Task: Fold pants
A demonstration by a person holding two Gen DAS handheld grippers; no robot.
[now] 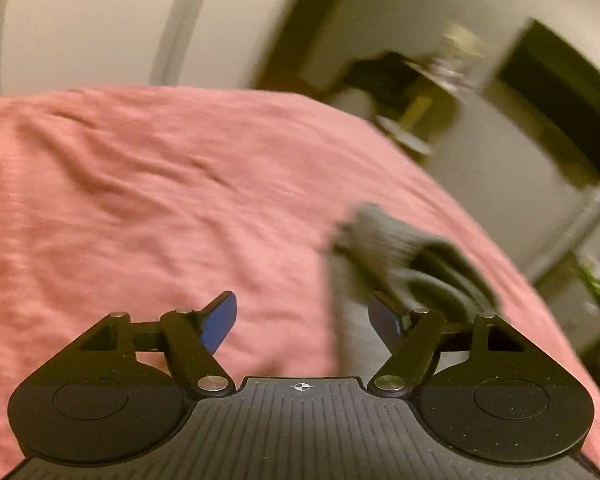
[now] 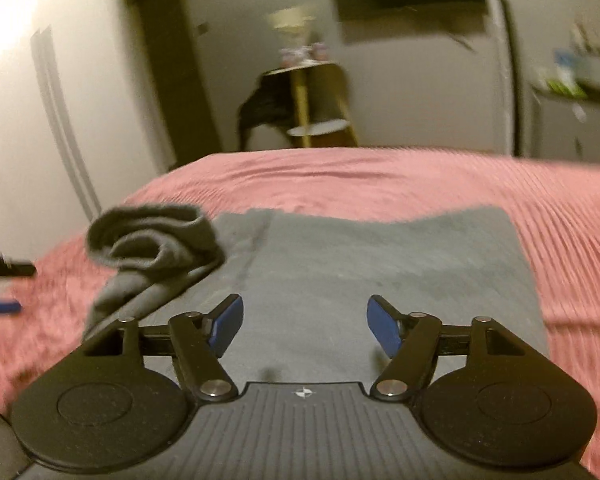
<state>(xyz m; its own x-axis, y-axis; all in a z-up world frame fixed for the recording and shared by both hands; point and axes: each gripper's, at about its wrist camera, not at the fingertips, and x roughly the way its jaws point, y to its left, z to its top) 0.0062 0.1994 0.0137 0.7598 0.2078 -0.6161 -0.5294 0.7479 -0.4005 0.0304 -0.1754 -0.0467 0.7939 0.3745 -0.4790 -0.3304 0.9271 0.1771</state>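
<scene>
pants fold: both grippers released, empty
grey pants [image 2: 380, 264] flat on pink bed [image 2: 560, 220]; left gripper [image 1: 302, 320] and right gripper [image 2: 304, 322] wide open. regrip bunched end [image 2: 156, 240], lay over squarely, smooth flat.

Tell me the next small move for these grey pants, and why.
Probably bring the open left hand-held gripper onto the bunched cuff and flatten it: the pants lie flat on the pink bedspread except that curled end.

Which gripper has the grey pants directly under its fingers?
The right gripper: flat grey pants fill the gap between its open fingers. The left gripper sits mostly over pink bedspread.
</scene>
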